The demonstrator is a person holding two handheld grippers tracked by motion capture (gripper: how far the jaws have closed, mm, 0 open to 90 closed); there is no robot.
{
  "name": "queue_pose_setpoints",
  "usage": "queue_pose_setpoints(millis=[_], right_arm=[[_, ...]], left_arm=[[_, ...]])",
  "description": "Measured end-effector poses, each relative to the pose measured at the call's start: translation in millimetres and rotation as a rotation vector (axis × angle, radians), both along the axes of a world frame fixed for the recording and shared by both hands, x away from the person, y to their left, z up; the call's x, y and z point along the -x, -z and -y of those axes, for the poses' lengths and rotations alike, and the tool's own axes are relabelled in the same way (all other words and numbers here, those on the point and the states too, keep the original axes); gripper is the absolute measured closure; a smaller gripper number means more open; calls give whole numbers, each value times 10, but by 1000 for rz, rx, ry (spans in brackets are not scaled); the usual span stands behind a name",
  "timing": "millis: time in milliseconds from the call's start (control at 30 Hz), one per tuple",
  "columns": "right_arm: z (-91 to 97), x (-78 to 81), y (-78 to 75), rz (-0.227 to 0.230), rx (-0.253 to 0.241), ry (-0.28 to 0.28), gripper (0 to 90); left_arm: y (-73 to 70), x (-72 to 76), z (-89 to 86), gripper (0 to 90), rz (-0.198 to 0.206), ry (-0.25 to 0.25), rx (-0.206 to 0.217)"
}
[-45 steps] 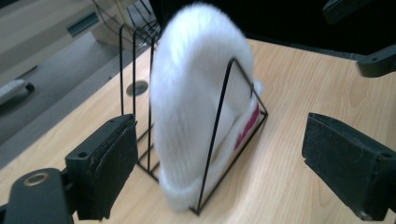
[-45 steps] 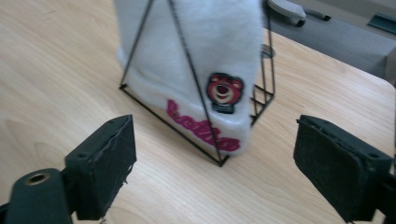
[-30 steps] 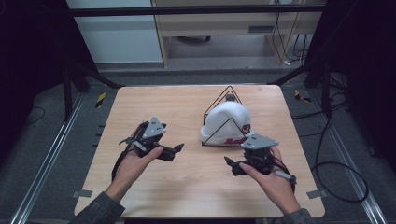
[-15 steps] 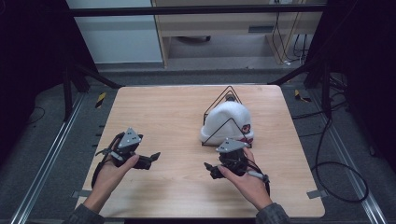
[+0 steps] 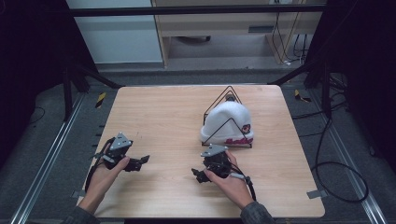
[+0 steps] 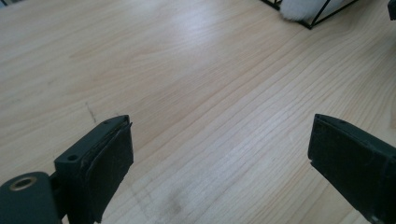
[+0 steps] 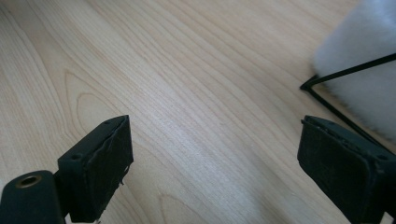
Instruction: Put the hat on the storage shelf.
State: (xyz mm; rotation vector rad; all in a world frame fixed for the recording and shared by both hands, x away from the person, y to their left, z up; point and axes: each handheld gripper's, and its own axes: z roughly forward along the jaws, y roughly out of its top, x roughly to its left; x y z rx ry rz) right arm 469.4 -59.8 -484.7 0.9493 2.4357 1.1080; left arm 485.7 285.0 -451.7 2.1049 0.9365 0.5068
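From my left gripper view the white beanie (image 6: 303, 8) is cut off by the top edge. Its red lettering (image 5: 236, 140) is too small for me to read, and its wire stand (image 5: 227, 95) is mostly hidden behind it.

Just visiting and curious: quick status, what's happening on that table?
Left gripper open, holding nothing. Right gripper open too. White beanie on wire stand, untouched.

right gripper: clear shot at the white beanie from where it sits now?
Probably yes. The right gripper is open and holds nothing, with bare table ahead. The white beanie sits close behind it, but the black wire stand crosses the beanie's near side, so the jaws may meet wire first.
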Motion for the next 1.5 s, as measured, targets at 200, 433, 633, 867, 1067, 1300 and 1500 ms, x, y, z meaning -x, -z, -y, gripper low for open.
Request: queue_pose_setpoints(millis=[200, 433, 633, 867, 1067, 1300, 1500], right_arm=[[-132, -36, 117, -14, 19, 6, 106], [-224, -101, 167, -17, 6, 25, 106], [-299, -140, 198, -18, 14, 30, 105], [-355, -167, 217, -14, 14, 39, 105], [-401, -184, 253, -18, 21, 44, 101], [-429, -185, 265, -8, 21, 49, 89], [-429, -181, 265, -11, 25, 49, 85]], left_arm=[[123, -51, -112, 61, -21, -28, -11], [223, -82, -293, 61, -31, -78, -14], [357, -128, -413, 61, -57, -112, -16], [442, -154, -458, 61, -70, -128, -29], [482, -161, -451, 60, -77, -130, -43], [555, -156, -424, 49, -78, -138, -29], [556, -144, -429, 44, -76, -141, -31]])
